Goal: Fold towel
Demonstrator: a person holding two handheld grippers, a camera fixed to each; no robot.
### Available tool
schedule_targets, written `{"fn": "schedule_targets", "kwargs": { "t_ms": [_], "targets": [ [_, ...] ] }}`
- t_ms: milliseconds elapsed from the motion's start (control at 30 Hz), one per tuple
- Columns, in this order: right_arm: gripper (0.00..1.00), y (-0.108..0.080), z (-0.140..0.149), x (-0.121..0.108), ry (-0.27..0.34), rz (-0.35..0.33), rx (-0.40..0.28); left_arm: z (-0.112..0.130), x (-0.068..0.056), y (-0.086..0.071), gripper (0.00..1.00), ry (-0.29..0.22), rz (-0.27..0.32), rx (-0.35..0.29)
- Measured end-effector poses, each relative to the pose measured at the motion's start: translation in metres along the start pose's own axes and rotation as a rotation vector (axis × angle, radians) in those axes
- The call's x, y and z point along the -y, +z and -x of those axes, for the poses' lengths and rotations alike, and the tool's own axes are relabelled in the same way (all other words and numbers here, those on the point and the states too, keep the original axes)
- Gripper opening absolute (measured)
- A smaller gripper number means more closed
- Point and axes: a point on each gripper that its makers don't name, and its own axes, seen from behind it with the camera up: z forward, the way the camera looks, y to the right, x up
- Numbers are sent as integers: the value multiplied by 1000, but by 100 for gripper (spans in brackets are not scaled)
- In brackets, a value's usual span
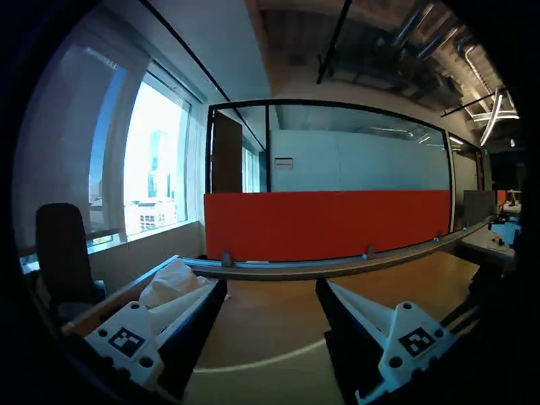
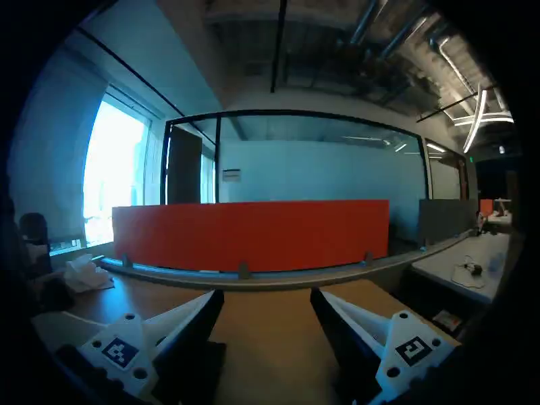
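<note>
A crumpled white towel [image 1: 172,280] lies at the left edge of the wooden desk [image 1: 270,324], just beyond my left gripper's left finger. In the right gripper view the same towel [image 2: 84,273] sits far off to the left on the desk [image 2: 270,337]. My left gripper [image 1: 270,297] stands open above the desk with nothing between its fingers. My right gripper [image 2: 266,304] is open too, and holds nothing. Both point level toward the orange partition.
An orange divider panel [image 1: 324,223] runs along the desk's far edge on a grey rail. A black chair [image 1: 64,256] stands at the left by the window. Another desk [image 2: 472,260] with a cable lies to the right.
</note>
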Motion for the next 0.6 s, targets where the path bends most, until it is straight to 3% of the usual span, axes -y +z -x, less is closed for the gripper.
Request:
{"fn": "schedule_targets", "kwargs": {
  "t_ms": [300,600],
  "targets": [
    [99,-4,-43,-1,-8,10,-9,-37,-3,-3,98,11,20,18],
    [99,-4,-57,5,-32,-27,25,-41,-16,-2,97,39,86,65]
  ]
}}
